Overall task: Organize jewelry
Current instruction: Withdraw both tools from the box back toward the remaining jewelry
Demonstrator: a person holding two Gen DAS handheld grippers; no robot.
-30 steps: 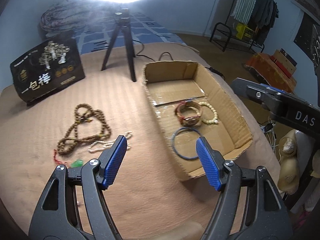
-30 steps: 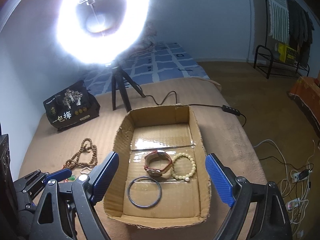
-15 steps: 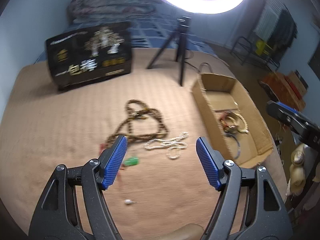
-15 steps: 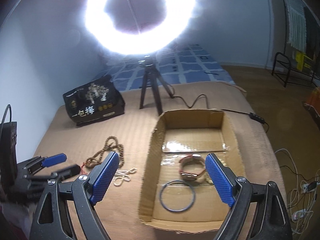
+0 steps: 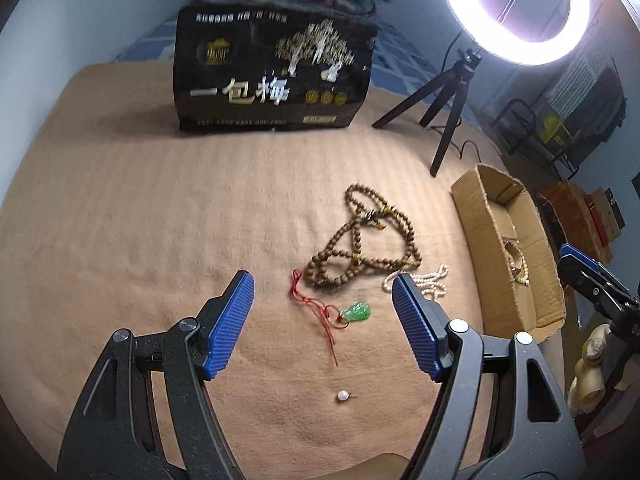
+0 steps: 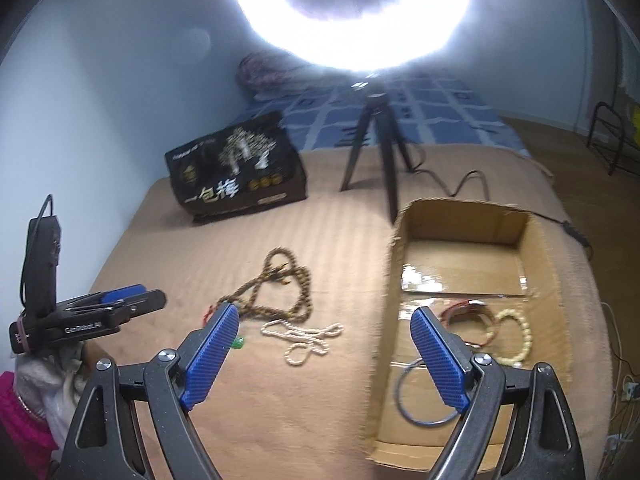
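Behind the released left claw [image 5: 322, 290], pearl strand [image 5: 428, 280] half hidden; right claw [image 6: 324, 330] released, empty.

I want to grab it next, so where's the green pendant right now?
In the left wrist view the green pendant lies on the tan blanket between the open left gripper fingers, just below the brown bead necklace, outside the cardboard box.
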